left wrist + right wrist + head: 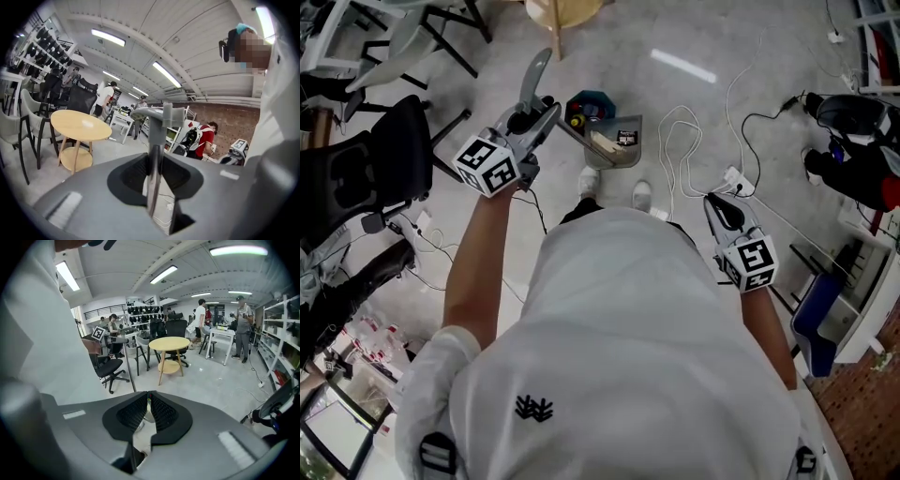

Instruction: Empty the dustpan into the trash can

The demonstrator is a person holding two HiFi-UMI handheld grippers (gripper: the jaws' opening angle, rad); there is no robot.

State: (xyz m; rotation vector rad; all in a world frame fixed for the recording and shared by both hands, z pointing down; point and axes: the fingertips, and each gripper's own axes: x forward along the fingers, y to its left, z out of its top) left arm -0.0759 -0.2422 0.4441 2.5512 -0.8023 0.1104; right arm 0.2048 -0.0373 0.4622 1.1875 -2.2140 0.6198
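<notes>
A pale grey polished floor (722, 37) fills the head view. White cables (680, 141) loop at upper centre-right and run to a power strip (733, 178). A trash can (589, 105) stands at upper centre, a round wooden table (565, 9) at the top edge, a black office chair (356, 173) at left. The person's white shoes (591, 178) stand at centre.

Litter (602, 141) in dustpan (630, 156) too small to tell, round table (577, 9) cut off

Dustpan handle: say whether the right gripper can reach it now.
Probably yes: the right gripper is shut and empty, nothing blocks the handle, held in the tongs of the left gripper.
</notes>
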